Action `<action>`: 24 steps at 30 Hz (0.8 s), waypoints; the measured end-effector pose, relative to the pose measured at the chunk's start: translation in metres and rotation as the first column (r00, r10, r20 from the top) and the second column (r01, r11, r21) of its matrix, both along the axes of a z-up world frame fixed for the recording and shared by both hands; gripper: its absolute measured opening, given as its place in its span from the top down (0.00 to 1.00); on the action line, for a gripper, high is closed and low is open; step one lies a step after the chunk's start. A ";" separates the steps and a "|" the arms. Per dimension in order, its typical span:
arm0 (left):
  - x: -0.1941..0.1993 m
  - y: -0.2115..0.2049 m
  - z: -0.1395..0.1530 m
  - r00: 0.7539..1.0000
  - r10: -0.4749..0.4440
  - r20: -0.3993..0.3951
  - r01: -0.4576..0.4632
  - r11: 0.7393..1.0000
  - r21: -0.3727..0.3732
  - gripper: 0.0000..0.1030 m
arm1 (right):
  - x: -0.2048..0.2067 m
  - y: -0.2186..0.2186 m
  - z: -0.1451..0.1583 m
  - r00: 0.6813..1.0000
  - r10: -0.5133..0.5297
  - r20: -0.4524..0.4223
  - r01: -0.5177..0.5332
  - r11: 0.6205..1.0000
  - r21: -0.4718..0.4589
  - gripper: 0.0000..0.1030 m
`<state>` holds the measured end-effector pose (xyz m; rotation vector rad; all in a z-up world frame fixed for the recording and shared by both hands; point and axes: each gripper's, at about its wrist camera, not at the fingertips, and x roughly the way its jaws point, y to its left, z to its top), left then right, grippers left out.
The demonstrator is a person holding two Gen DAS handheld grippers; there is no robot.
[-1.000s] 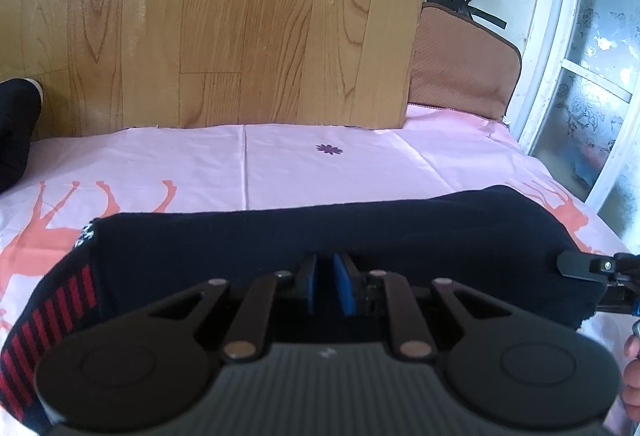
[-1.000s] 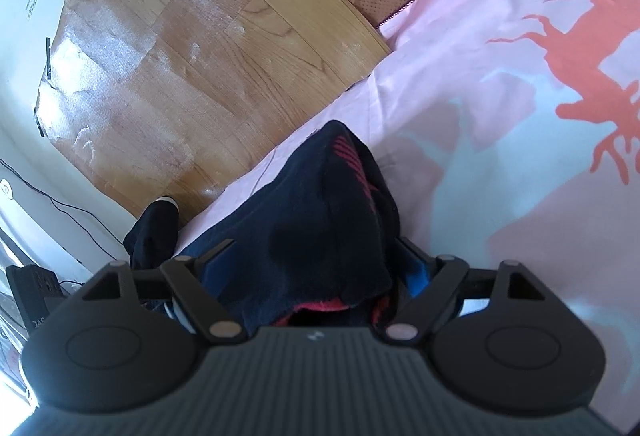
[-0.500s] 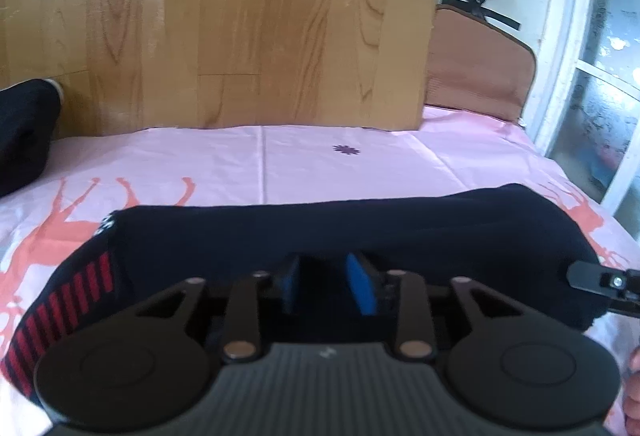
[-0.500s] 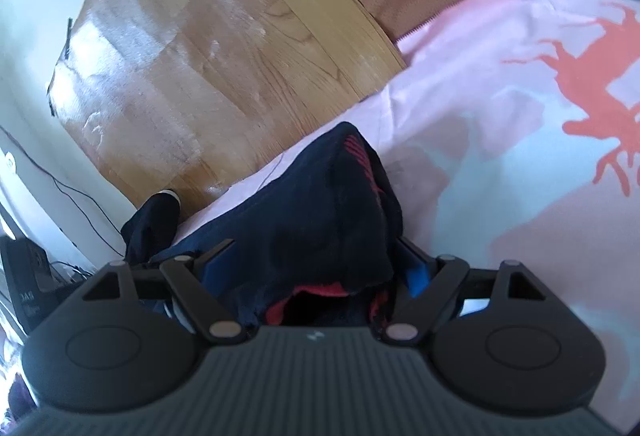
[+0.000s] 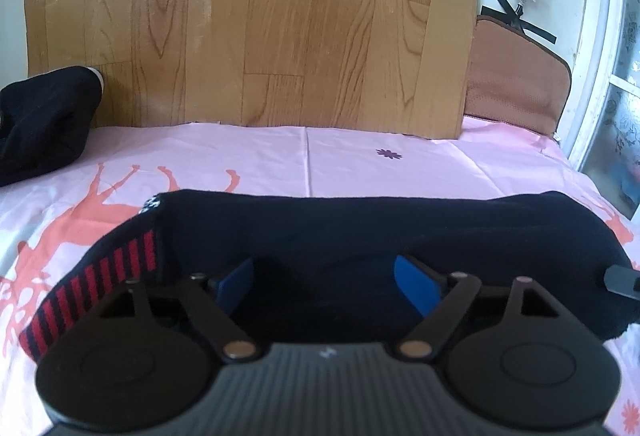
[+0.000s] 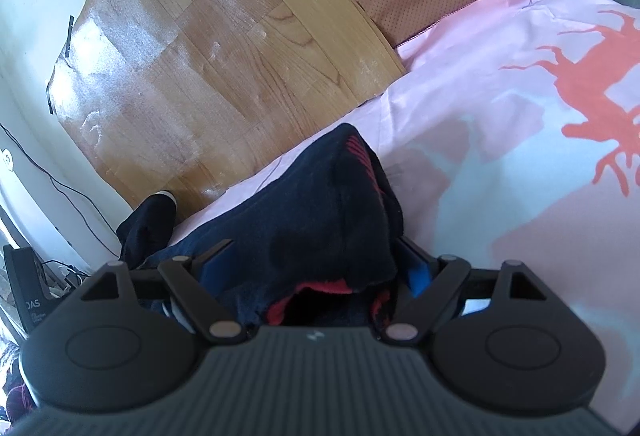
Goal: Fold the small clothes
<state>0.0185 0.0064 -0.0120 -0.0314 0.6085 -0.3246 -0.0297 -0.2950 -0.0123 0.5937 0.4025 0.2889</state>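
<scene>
Left wrist view: the left gripper [image 5: 324,286] jaws have just been opening and are spread wide over the sock [image 5: 360,232], laid on the bed [image 5: 460,172]. The right gripper [image 6: 316,272] jaws are also held wide, sock between them.

Left gripper [image 5: 326,286] and right gripper [image 6: 316,268]: black linkage arms, silver pivot screws, blue pads, ribbed grey housings.
</scene>
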 end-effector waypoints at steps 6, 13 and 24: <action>0.000 0.000 -0.001 1.000 -0.001 0.003 0.001 1.000 -0.004 0.20 | 0.000 0.000 0.000 1.000 -0.001 0.001 0.001 1.000 -0.001 0.16; -0.001 0.001 -0.002 1.000 -0.001 0.005 0.001 1.000 -0.008 0.19 | 0.000 0.000 0.000 1.000 -0.001 0.001 0.001 1.000 -0.001 0.15; -0.001 0.002 -0.003 1.000 0.006 0.014 -0.006 1.000 -0.002 0.14 | -0.001 0.000 0.000 1.000 -0.001 0.001 0.001 1.000 -0.001 0.15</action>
